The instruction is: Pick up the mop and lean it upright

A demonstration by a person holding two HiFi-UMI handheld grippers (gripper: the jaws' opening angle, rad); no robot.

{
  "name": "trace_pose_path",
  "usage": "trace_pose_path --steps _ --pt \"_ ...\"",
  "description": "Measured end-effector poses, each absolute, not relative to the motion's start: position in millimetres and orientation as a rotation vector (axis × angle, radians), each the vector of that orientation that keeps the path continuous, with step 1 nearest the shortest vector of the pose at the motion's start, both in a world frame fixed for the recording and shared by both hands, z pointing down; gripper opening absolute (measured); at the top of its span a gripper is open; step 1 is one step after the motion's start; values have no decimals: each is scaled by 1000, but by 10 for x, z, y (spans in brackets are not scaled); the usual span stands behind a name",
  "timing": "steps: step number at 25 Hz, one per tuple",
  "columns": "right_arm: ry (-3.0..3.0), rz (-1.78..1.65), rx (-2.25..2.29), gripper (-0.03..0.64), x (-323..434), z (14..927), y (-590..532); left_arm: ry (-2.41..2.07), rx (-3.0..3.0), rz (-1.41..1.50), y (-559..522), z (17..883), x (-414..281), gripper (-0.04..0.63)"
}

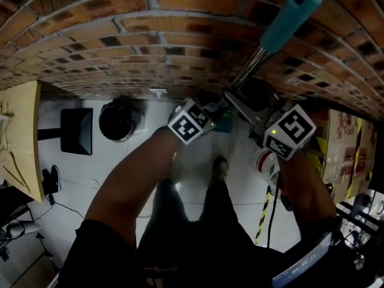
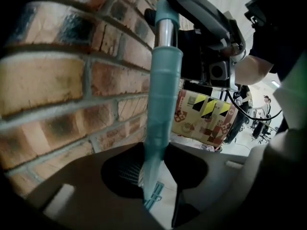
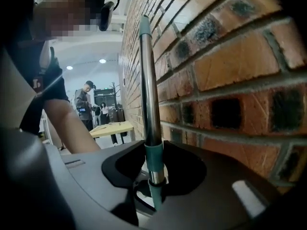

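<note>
Left gripper: jaws drawn in narrow and clamped on the mop, pads pressing the teal sleeve low on its pole. Right gripper: jaws likewise closed on the same pole, nearer the handle end, gripping where a teal collar meets the bare metal shaft. From the head view the two marker cubes sit side by side, left cube and right cube, each at the end of a bare forearm, with the pole between and beyond them. The mop is held up off the floor by both grippers. Its pole slants upward close along the brick wall and ends in a teal end grip. Whether the pole touches the bricks cannot be told, and the mop head is not clearly seen. Below: a pale floor and the person's dark trousers and a shoe. At the foot of the wall to the left stand a round black bin and, beside it, a flat black square object. Far left is a wooden table. To the right are printed cardboard boxes and a strip of yellow-and-black tape. In the right gripper view, well behind the grippers, a standing person is near a second wooden table.
</note>
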State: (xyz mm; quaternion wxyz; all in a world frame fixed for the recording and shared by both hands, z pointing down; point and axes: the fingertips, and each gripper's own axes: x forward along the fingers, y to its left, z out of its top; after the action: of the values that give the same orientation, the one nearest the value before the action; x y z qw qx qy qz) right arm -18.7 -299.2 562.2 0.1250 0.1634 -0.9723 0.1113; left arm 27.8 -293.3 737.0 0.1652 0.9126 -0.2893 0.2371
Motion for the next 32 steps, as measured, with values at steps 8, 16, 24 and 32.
trace_pose_path --steps 8,16,24,32 --pt "-2866 273 485 130 -170 4828 -2914 -781 2635 677 -2884 6585 318 132" --pt "-2921 290 503 130 -130 3959 -2917 -784 2652 632 -2857 5709 323 132" --pt "-2975 291 494 130 -115 3102 -2843 -766 2674 572 -2777 4911 296 132" --pt "-3016 235 480 130 -126 2241 -2803 -773 2711 544 -2780 4041 274 132"
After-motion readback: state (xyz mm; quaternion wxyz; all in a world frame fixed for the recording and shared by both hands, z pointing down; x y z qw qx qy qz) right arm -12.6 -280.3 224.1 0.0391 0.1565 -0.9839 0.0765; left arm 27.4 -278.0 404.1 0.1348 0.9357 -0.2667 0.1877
